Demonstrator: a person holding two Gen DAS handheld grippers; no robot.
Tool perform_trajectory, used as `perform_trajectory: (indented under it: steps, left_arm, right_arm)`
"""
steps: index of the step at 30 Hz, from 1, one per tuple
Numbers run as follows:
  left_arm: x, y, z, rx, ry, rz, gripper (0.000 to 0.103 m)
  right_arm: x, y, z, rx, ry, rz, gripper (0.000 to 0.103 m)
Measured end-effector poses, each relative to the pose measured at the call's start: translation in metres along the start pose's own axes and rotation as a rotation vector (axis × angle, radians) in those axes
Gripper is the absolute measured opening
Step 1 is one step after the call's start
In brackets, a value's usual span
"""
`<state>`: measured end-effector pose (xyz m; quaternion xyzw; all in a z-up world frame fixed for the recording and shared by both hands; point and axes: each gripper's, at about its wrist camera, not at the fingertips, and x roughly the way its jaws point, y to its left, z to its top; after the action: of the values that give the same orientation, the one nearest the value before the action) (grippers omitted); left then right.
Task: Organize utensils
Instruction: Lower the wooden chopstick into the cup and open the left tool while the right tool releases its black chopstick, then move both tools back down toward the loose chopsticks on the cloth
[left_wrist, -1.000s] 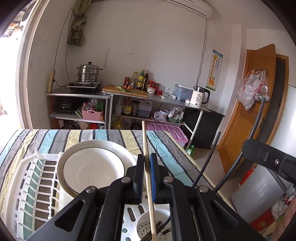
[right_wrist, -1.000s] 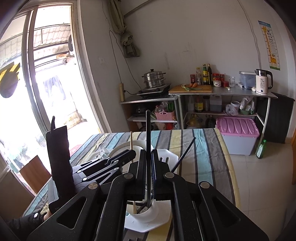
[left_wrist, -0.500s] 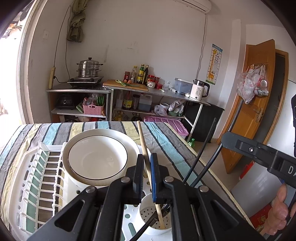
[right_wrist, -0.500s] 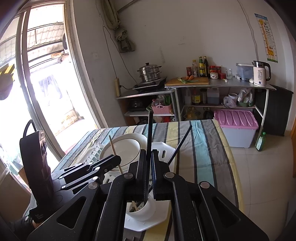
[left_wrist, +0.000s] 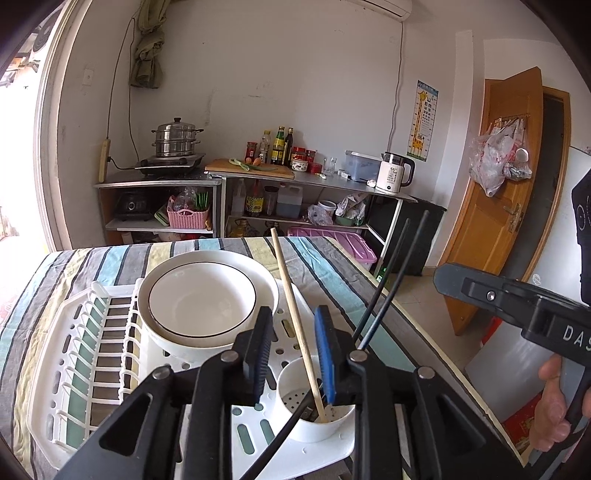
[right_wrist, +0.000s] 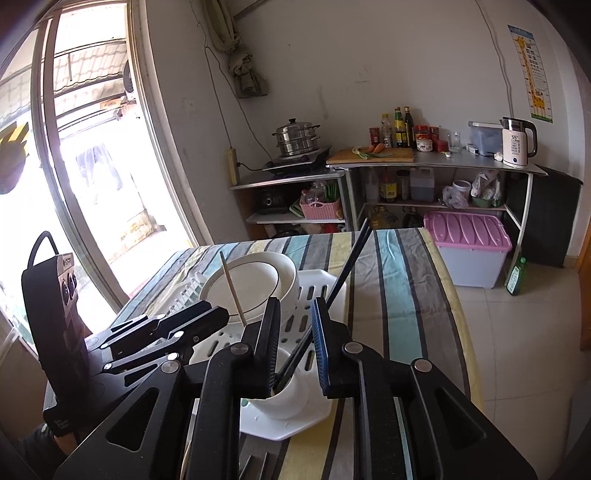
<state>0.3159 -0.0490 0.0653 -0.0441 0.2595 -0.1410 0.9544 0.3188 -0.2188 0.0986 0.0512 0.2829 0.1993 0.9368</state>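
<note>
A pale wooden chopstick (left_wrist: 295, 317) and black chopsticks (right_wrist: 343, 273) leaned in the white cup (left_wrist: 314, 402) of a white drying rack (left_wrist: 74, 354). Both the left gripper (left_wrist: 291, 354) and right gripper (right_wrist: 295, 343) were opening, pads clear of the sticks between them. Striped tablecloth (right_wrist: 399, 280), kitchen shelves (left_wrist: 221, 184) beyond.

The desk (left_wrist: 332, 266) is covered by a striped cloth (right_wrist: 399, 295) in grey, blue, yellow and white bands. A white dish rack (left_wrist: 74, 354) is set directly on the cloth, well short of the far edge of the desk.
</note>
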Motion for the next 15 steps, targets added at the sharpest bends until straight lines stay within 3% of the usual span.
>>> perform_trajectory:
  steps: [6, 10, 12, 15]
  left_arm:
    - [-0.032, -0.001, -0.008, -0.007, -0.024, -0.007, 0.026]
    - [-0.063, -0.003, -0.02, -0.005, -0.045, -0.017, 0.031]
    - [-0.08, -0.003, -0.029, -0.001, -0.053, -0.014, 0.036]
    - [-0.102, 0.0, -0.046, -0.014, -0.05, -0.018, 0.04]
  right_arm:
    - [-0.024, 0.005, -0.017, -0.015, -0.011, 0.001, 0.019]
    - [-0.046, 0.013, -0.036, -0.023, -0.026, -0.006, 0.021]
    - [-0.058, 0.018, -0.049, -0.031, -0.032, -0.007, 0.032]
    - [-0.073, 0.024, -0.069, -0.034, -0.03, -0.003, 0.038]
